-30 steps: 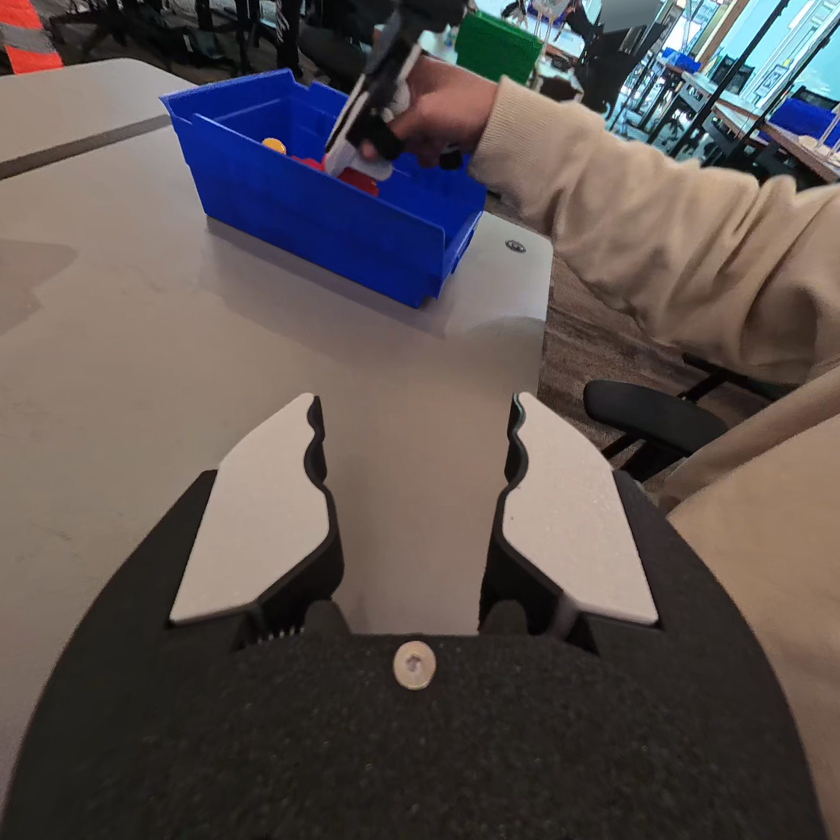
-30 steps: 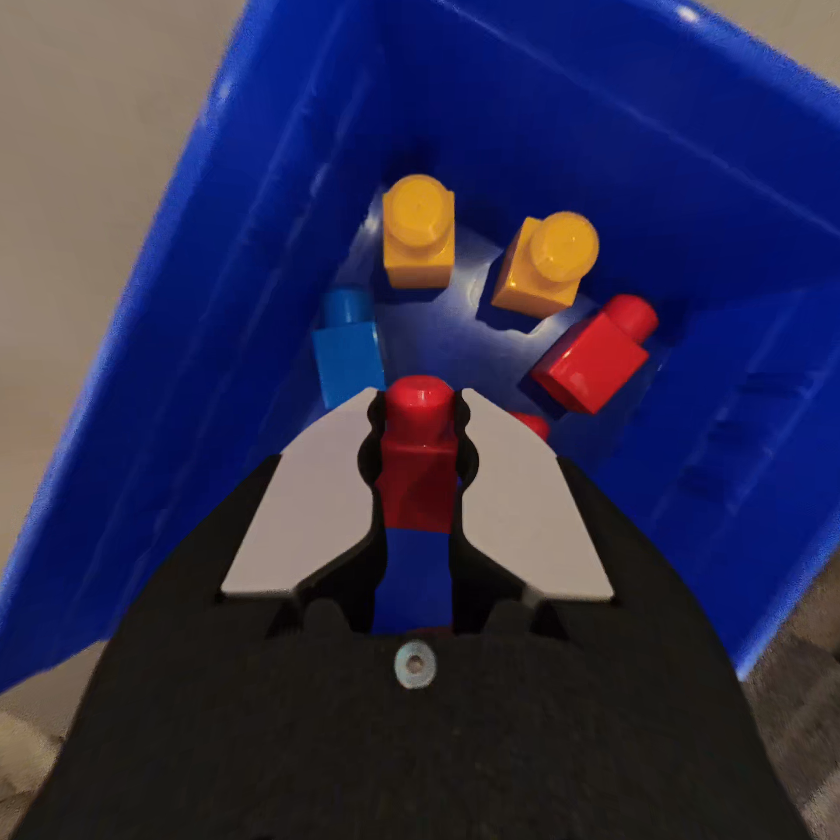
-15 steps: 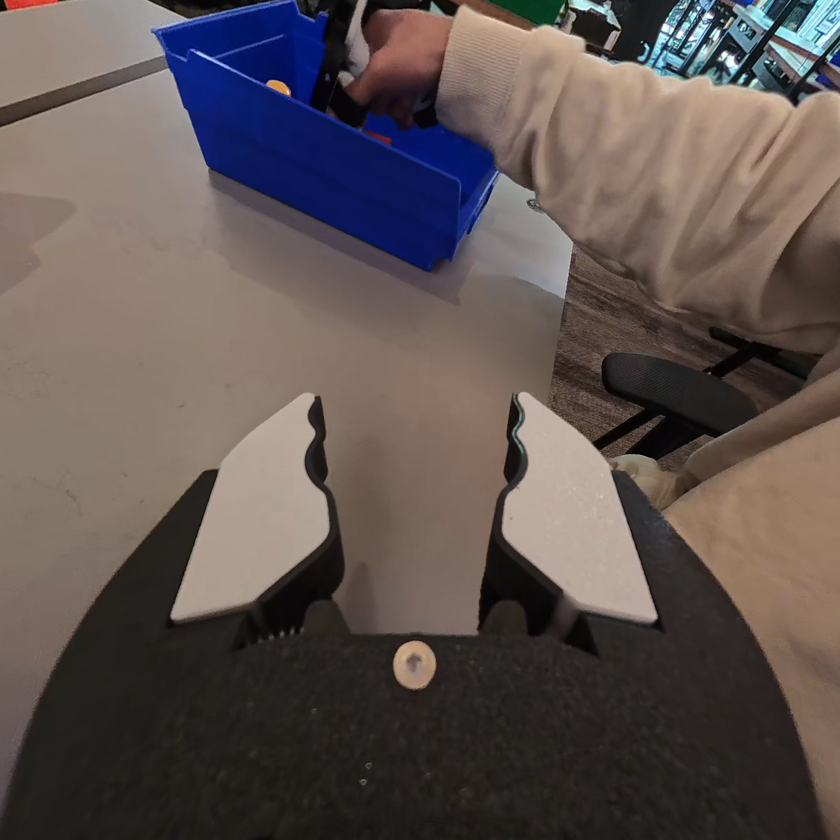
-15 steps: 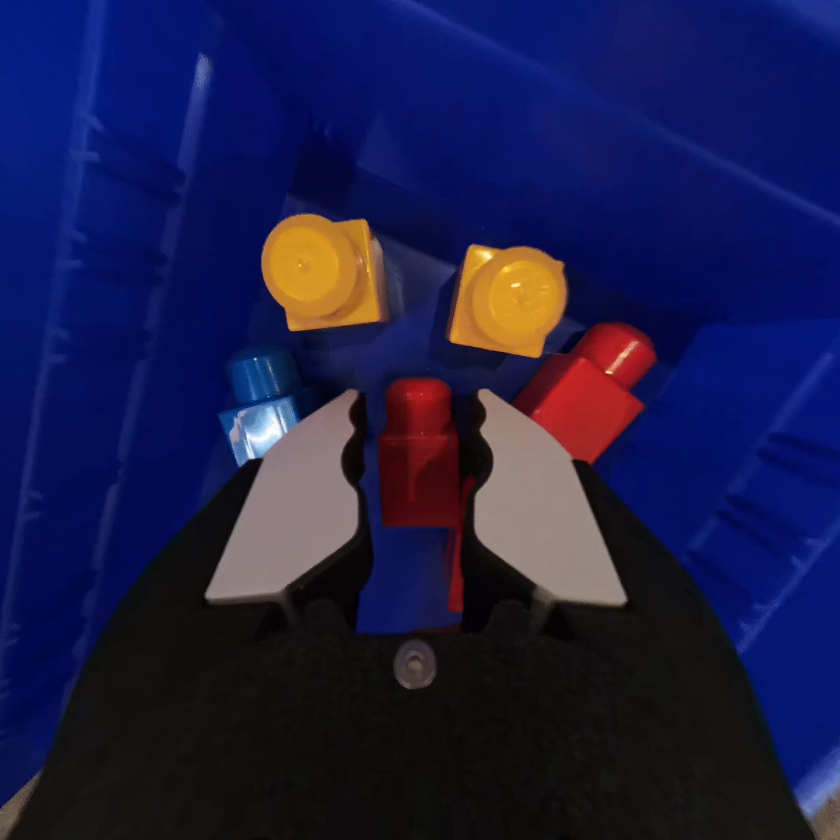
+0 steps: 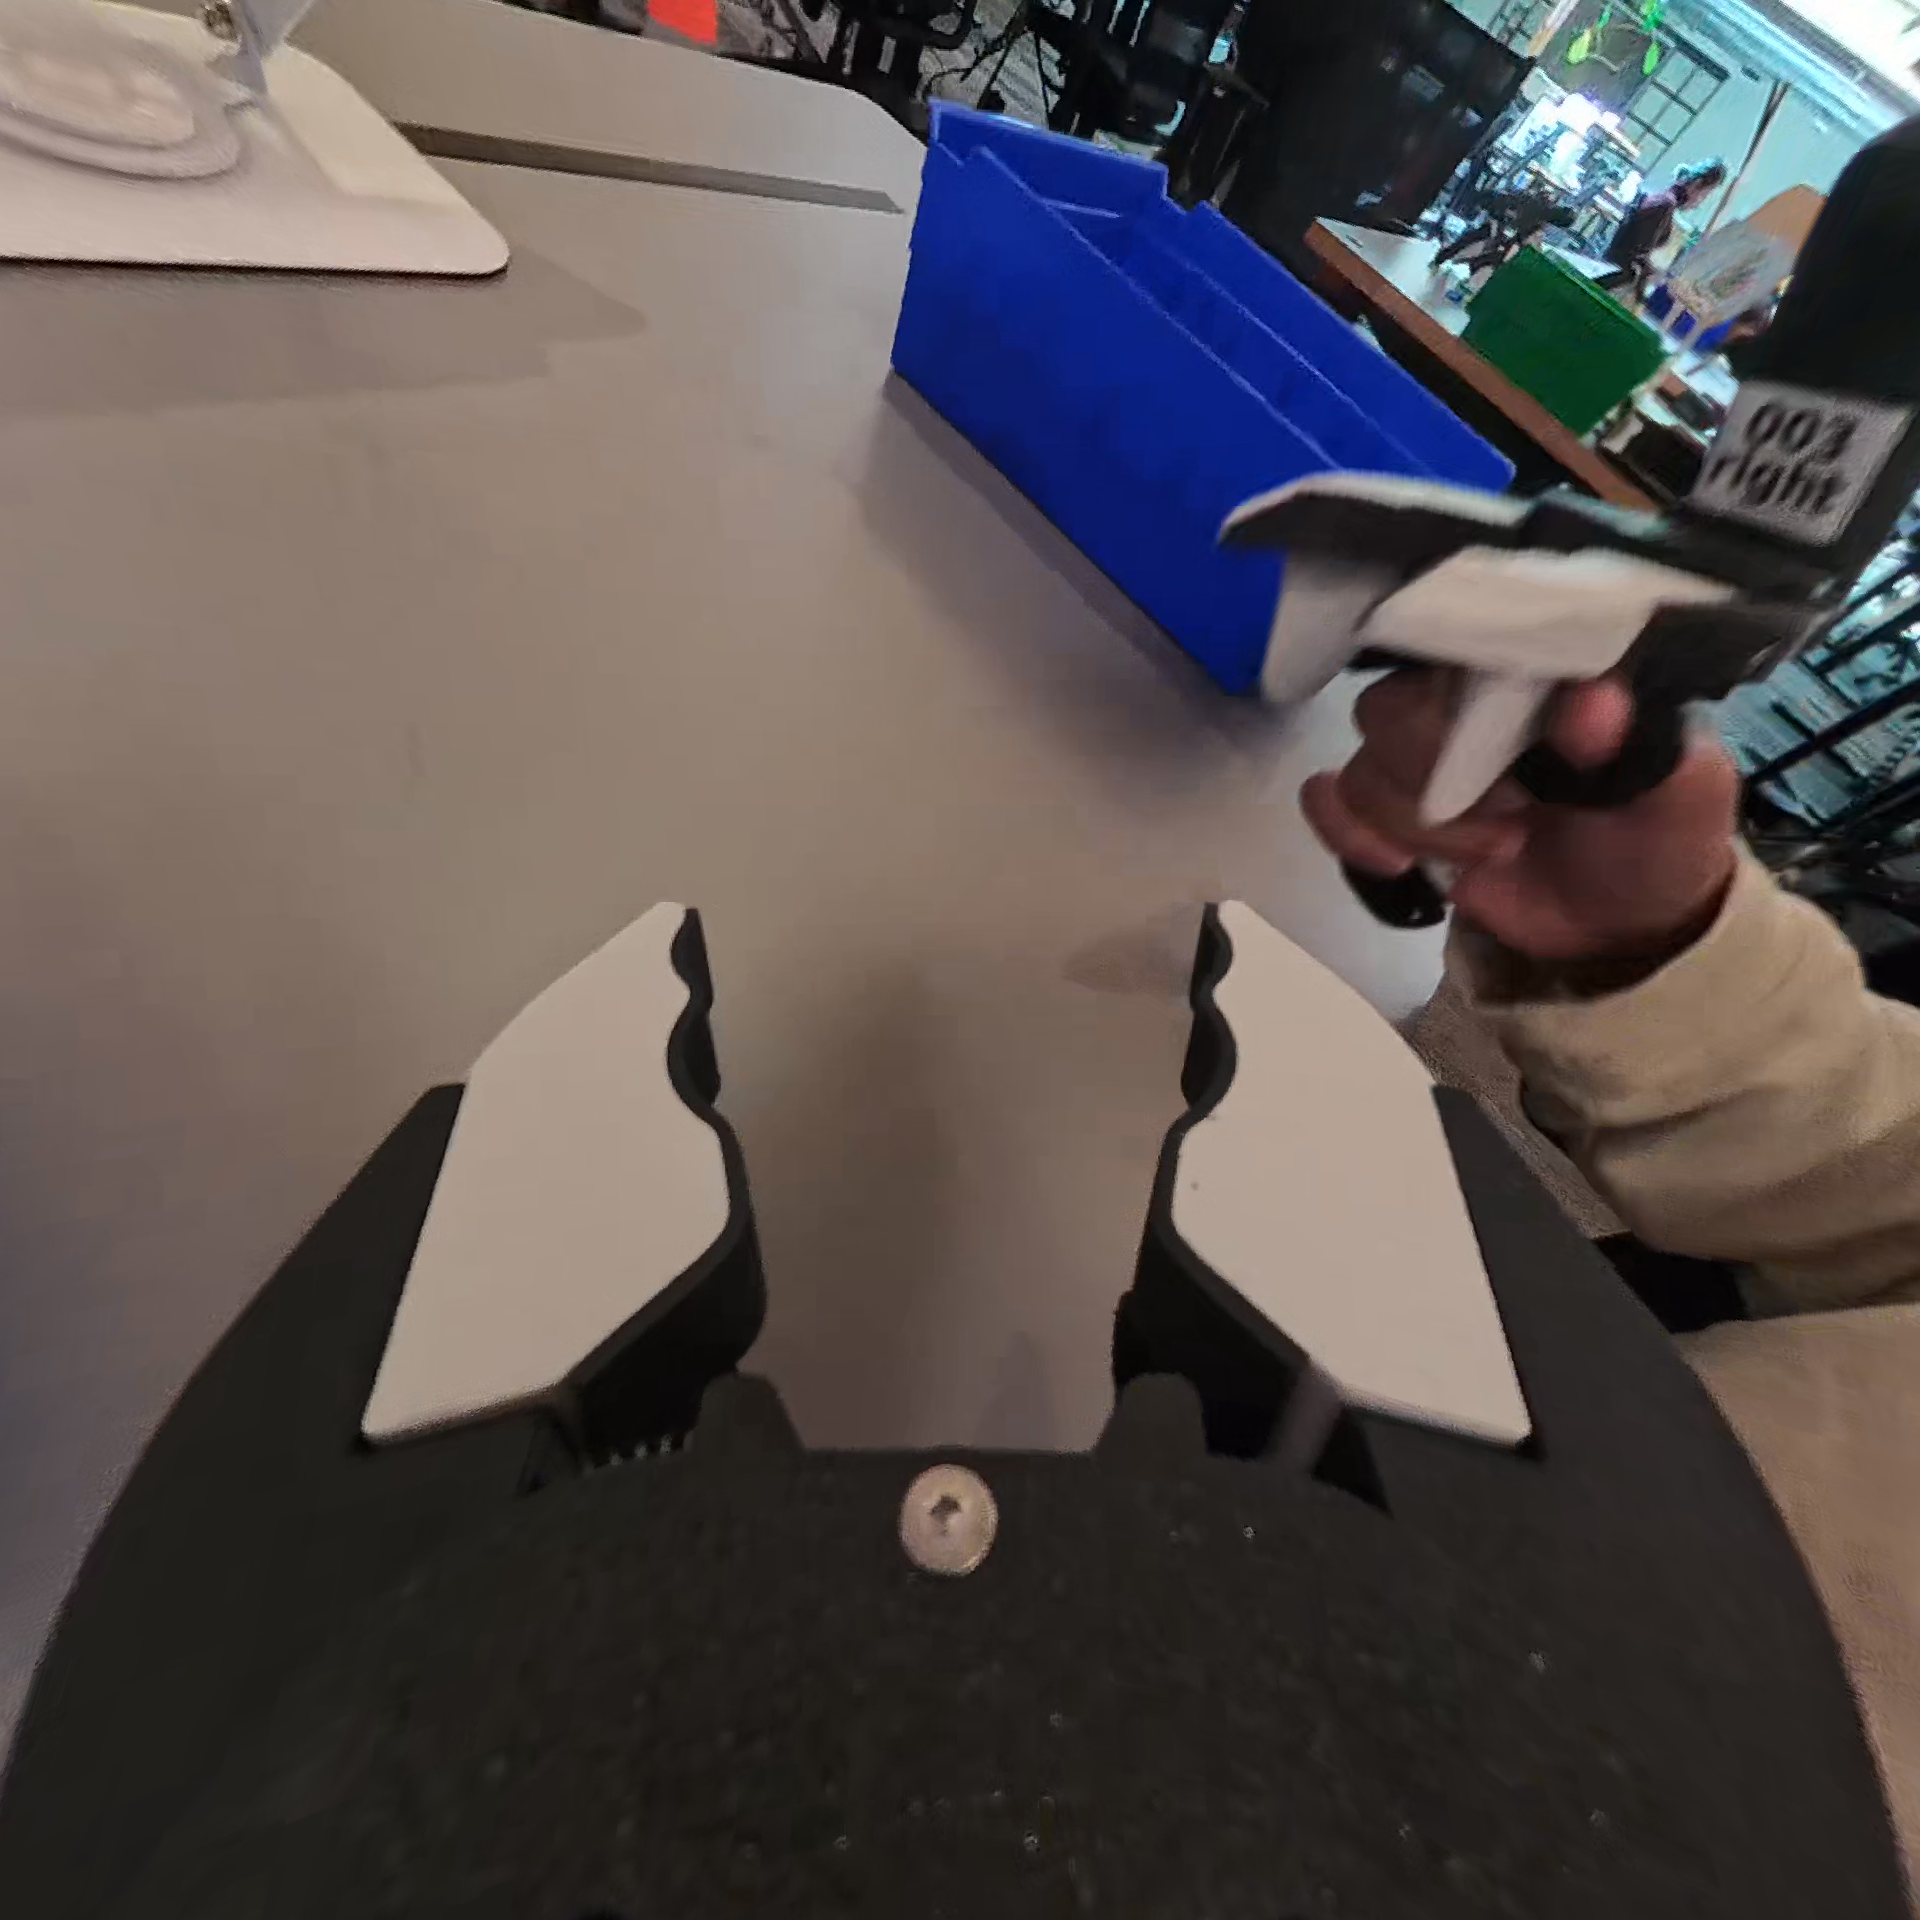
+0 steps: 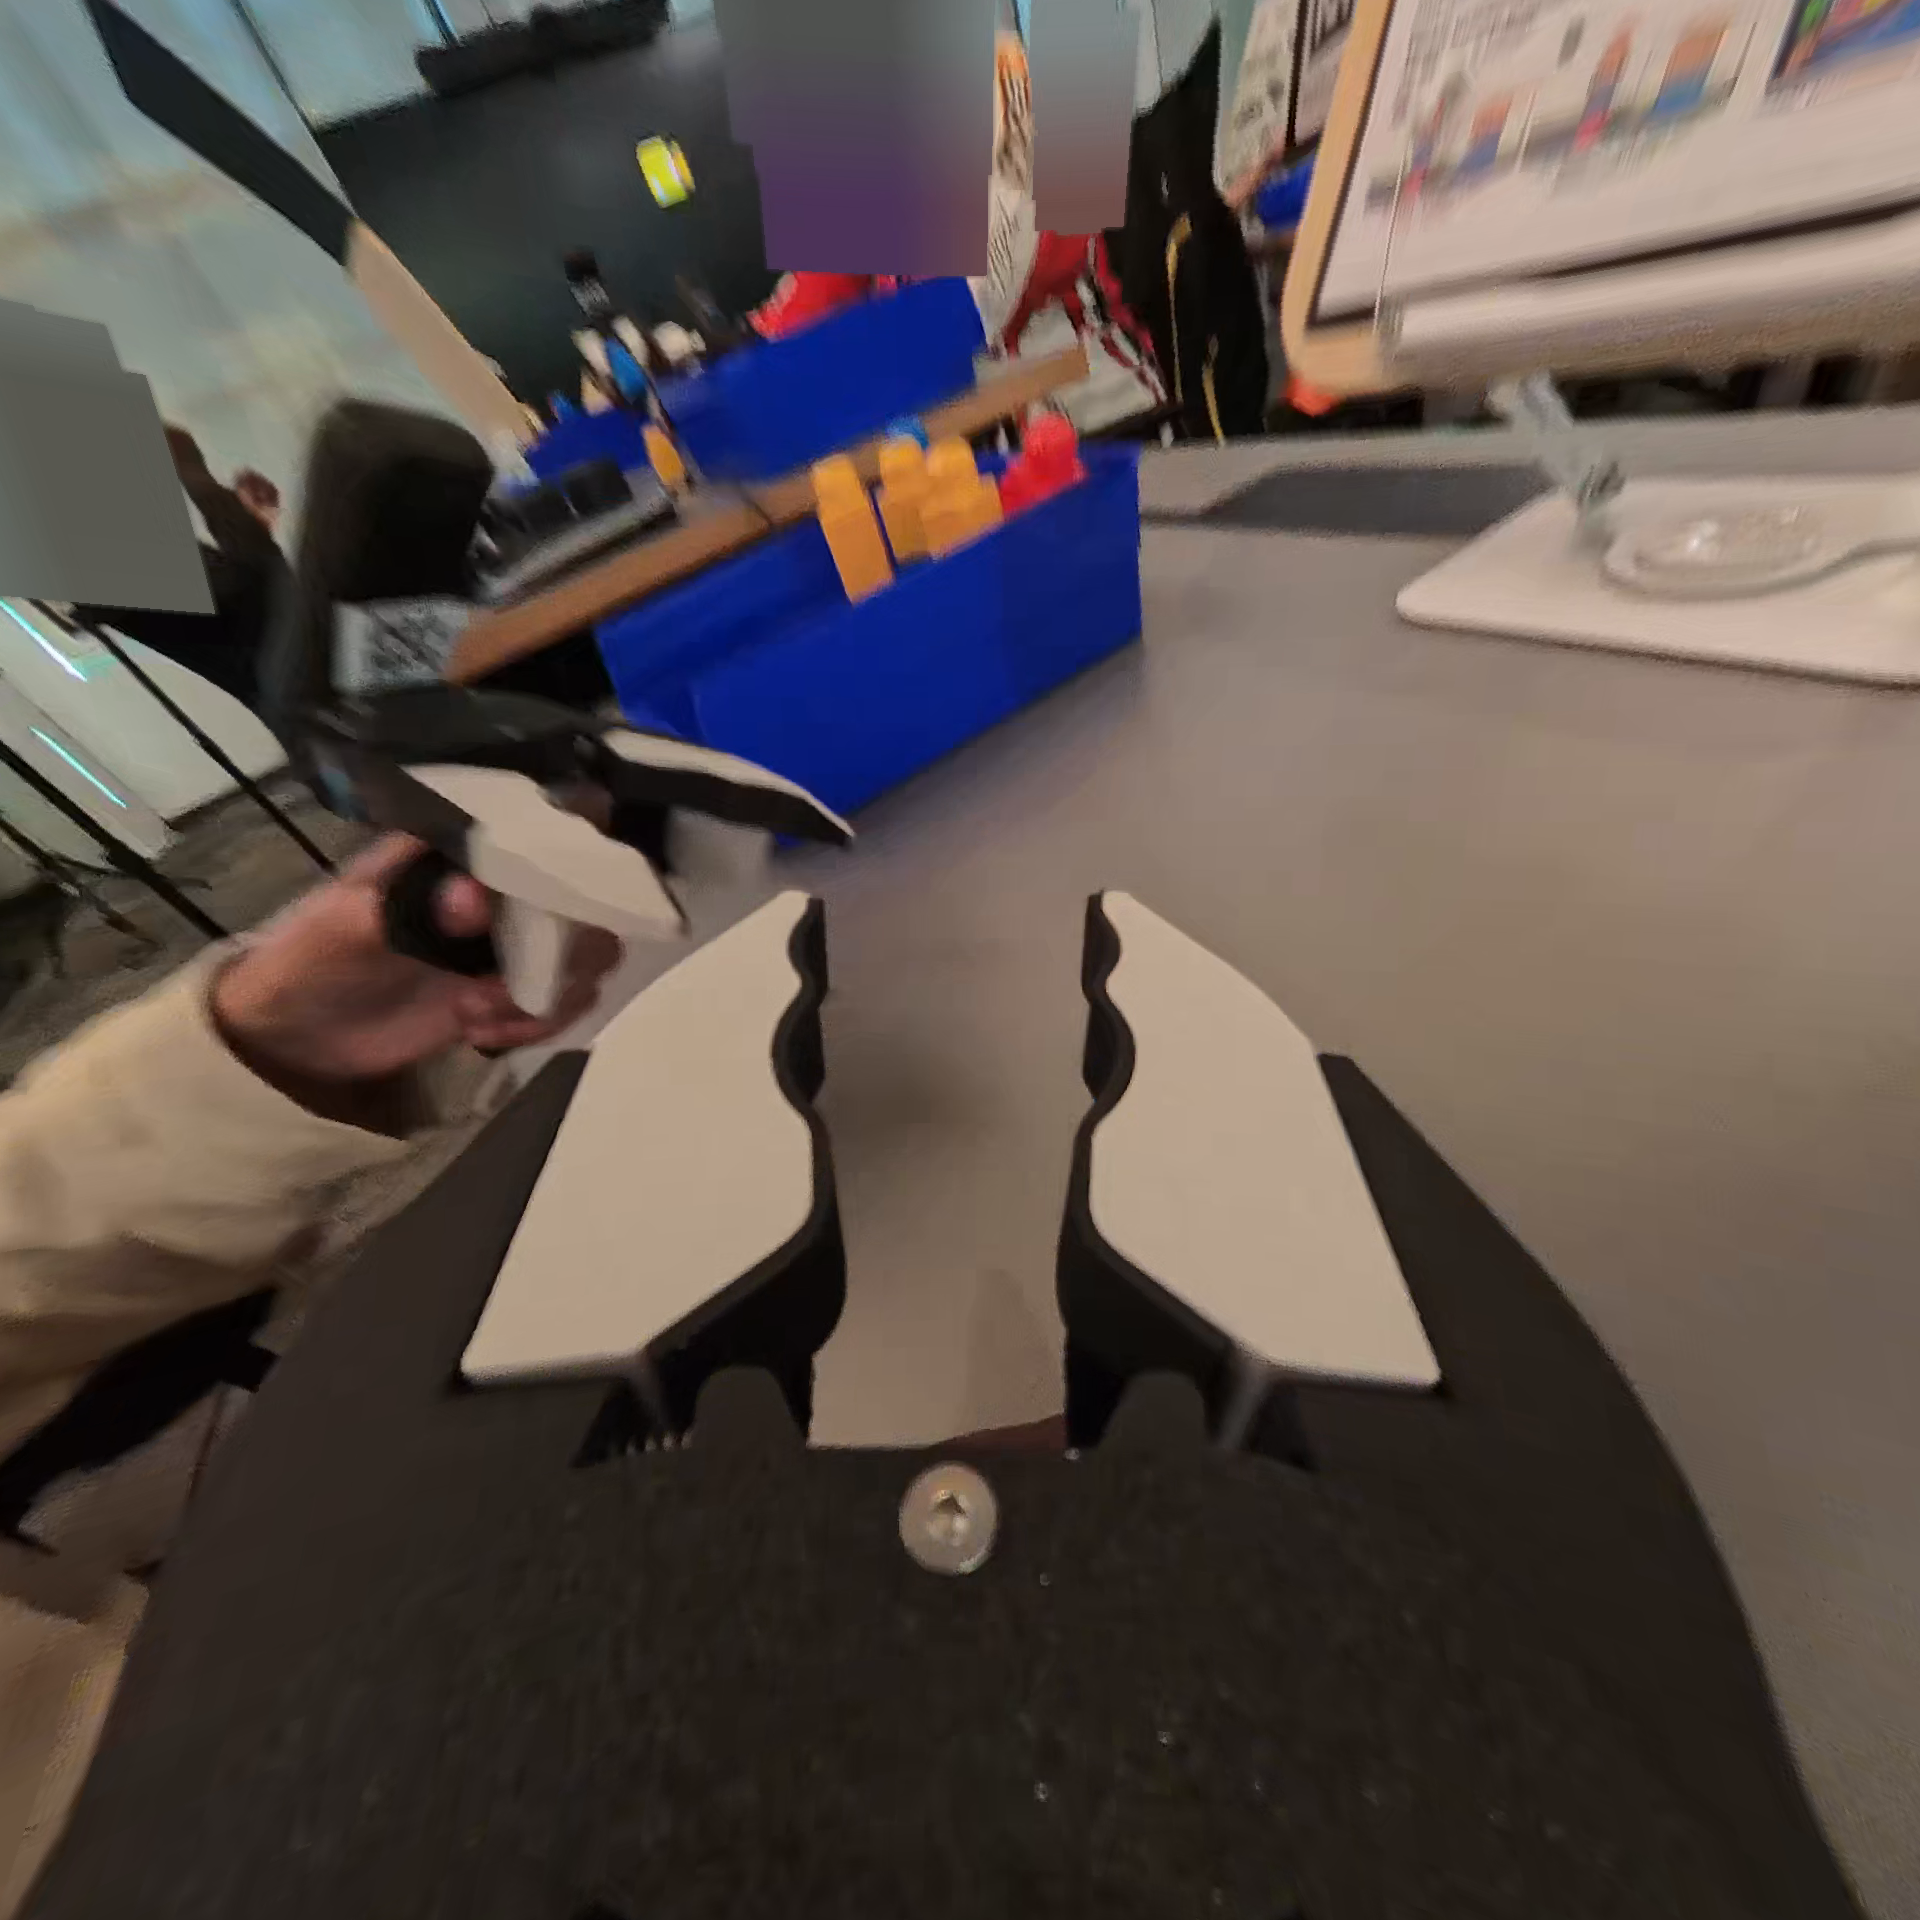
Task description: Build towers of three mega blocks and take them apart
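My left gripper point(image 5: 945, 914) is open and empty above the bare grey table point(image 5: 520, 675). My right gripper point(image 6: 954, 899) is also open and empty above the table. The blue bin point(image 5: 1143, 416) stands at the far right of the table. In the right wrist view the bin point(image 6: 883, 665) shows yellow blocks point(image 6: 904, 509) and a red block point(image 6: 1039, 468) at its top. A hand holds each gripper. The right gripper point(image 5: 1262, 608) shows in the left wrist view in front of the bin. The left gripper point(image 6: 758, 878) shows in the right wrist view, its jaws apart.
A white stand base point(image 5: 239, 187) lies at the far left of the table; it also shows in the right wrist view point(image 6: 1662, 592) below a screen point(image 6: 1610, 156). The table's edge point(image 5: 1392, 997) is near the hand. A green crate point(image 5: 1558, 322) sits on another table behind.
My right gripper opened, let go of the red block inside the bin, and drew back out over the table. My left gripper swung its view left and opened a little wider.
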A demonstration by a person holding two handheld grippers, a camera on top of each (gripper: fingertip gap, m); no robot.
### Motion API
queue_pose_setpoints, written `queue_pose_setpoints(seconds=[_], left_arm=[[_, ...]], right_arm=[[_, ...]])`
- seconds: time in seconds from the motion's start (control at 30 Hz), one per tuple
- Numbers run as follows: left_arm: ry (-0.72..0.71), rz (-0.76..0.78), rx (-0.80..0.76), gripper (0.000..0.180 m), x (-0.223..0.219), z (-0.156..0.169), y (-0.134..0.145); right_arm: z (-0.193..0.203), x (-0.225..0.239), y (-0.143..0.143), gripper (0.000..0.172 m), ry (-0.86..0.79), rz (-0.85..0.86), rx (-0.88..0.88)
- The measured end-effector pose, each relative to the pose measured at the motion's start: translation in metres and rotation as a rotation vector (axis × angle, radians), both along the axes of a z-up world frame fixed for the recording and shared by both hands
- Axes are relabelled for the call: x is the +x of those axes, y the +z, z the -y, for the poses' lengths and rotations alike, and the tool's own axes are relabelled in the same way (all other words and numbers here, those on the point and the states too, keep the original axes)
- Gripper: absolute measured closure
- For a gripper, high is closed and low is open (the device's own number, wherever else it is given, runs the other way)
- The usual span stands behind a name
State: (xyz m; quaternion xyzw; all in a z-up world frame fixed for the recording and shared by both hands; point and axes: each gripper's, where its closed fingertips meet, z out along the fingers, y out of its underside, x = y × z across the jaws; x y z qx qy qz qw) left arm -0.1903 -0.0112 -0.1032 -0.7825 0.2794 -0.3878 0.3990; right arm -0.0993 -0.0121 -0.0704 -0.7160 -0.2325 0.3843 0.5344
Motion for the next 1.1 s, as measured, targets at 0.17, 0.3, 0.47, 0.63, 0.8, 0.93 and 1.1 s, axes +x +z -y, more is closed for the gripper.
queue_pose_setpoints(seconds=[0.17,0.3,0.47,0.63,0.8,0.93,1.1], left_arm=[[0.063,-0.011,0.046,0.096,-0.023,0.017,0.001],[0.168,-0.065,0.133,0.1,-0.059,0.017,0.022],[0.479,-0.216,0.246,0.098,-0.175,-0.046,0.074],[0.529,-0.427,0.097,0.099,-0.253,-0.145,0.035],[0.622,-0.616,-0.046,0.101,-0.302,-0.207,-0.01],[0.602,-0.585,-0.052,0.099,-0.296,-0.227,-0.009],[0.509,-0.546,-0.105,0.138,-0.284,-0.227,-0.012]], right_arm=[[0.007,-0.016,-0.022,0.135,0.018,0.004,0.008],[0.01,-0.013,-0.034,0.138,0.006,0.05,0.041],[0.013,-0.009,-0.026,0.142,0.016,0.016,0.069],[0.016,-0.016,-0.028,0.142,0.064,-0.009,0.037],[0.019,-0.017,-0.029,0.143,0.087,0.003,0.04],[0.018,-0.016,-0.03,0.143,0.092,-0.011,0.026],[0.018,-0.015,-0.03,0.143,0.101,-0.03,0.007]])
